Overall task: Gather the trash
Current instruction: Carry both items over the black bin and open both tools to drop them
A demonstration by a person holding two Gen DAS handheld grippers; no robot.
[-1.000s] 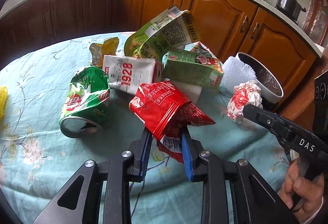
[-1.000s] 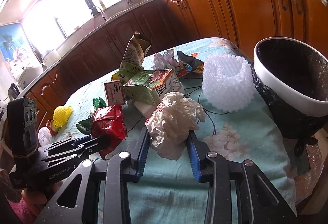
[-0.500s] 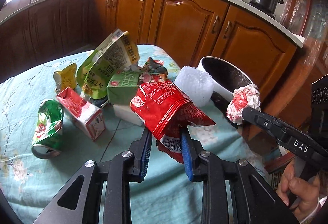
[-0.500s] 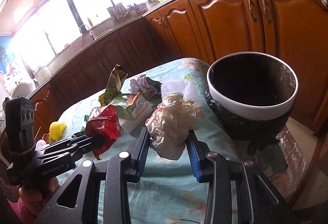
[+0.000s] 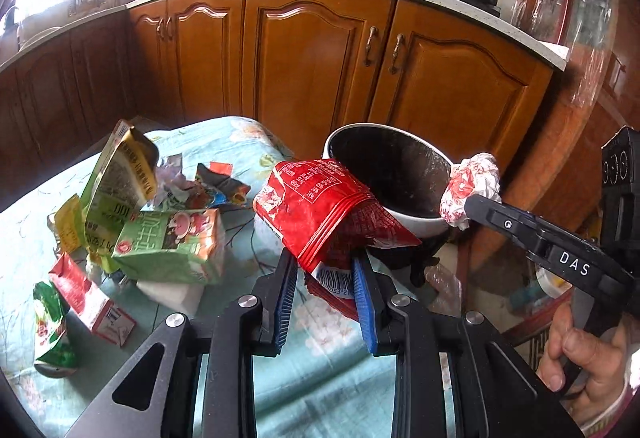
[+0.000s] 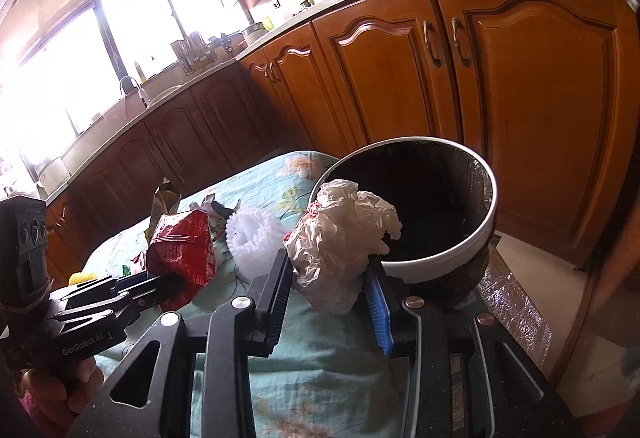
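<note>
- Left gripper (image 5: 325, 270): fingers narrow, blue pads (image 5: 287, 288) clamped on the lower end of a red snack bag (image 5: 320, 209). Bag sticks up and forward out of the jaws, barcode end down between the pads, clear of the table.
- Right gripper (image 6: 329, 278): fingers a bit wider, pinching a crumpled wad of paper wrap (image 6: 344, 238), white with red print. Wad bulges above the pads.
- Trash bin (image 6: 440, 262): white rim, black liner, standing just off the table edge. In the right wrist view the wad overlaps the near rim; in the left wrist view the red bag sits in front of the rim.
- Still on the floral tablecloth (image 5: 332, 370): green drink carton (image 5: 176, 246), tall green-yellow pouch (image 5: 116, 181), small red carton (image 5: 92, 302), crushed green wrapper (image 5: 50, 330), white foam net (image 6: 252, 238).
</note>
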